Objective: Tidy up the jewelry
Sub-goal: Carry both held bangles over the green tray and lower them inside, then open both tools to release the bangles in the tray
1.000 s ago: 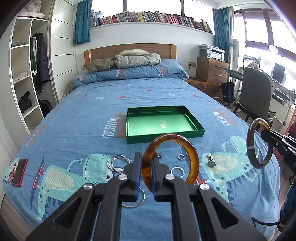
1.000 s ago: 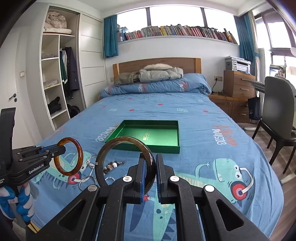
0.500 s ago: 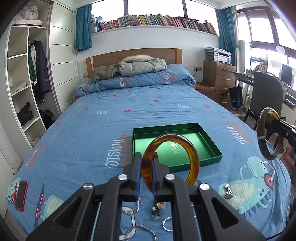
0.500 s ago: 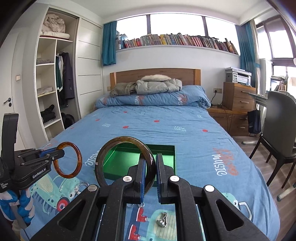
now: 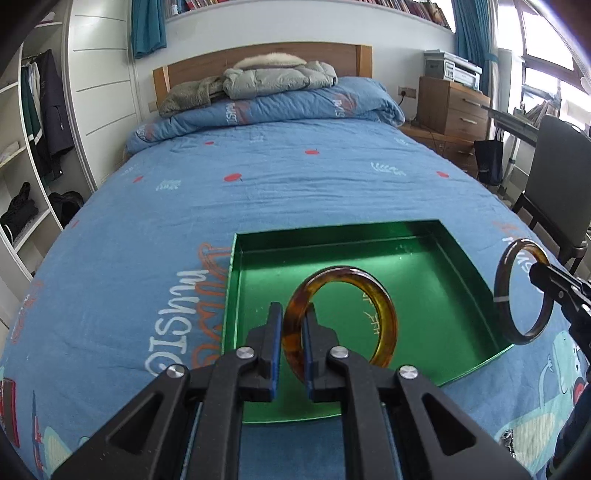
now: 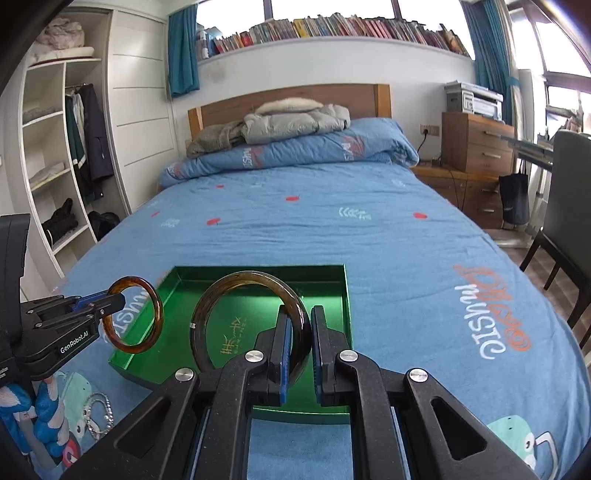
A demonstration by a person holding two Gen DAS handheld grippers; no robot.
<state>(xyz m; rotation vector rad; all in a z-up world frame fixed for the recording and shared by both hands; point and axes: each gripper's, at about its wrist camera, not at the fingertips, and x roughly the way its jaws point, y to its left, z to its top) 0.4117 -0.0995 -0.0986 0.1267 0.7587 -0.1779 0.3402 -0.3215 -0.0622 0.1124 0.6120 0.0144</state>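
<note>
A blue printed duvet (image 6: pixel 332 229) covers the bed, a grey jacket (image 6: pixel 295 122) heaped at the wooden headboard (image 6: pixel 288 98). Books (image 6: pixel 332 27) line the shelf under bright windows. An open wardrobe (image 6: pixel 55 155) stands left, a wooden dresser (image 6: pixel 476 144) right.

Left wrist view: close above the green tray (image 5: pixel 458 258), angled down along the fingers toward the headboard (image 5: pixel 258 61). Right wrist view: beside it to the right, less steeply tilted, same heading. Shared: tray (image 6: pixel 345 295), blue bed (image 6: pixel 369 236), headboard, each other's gripper.
</note>
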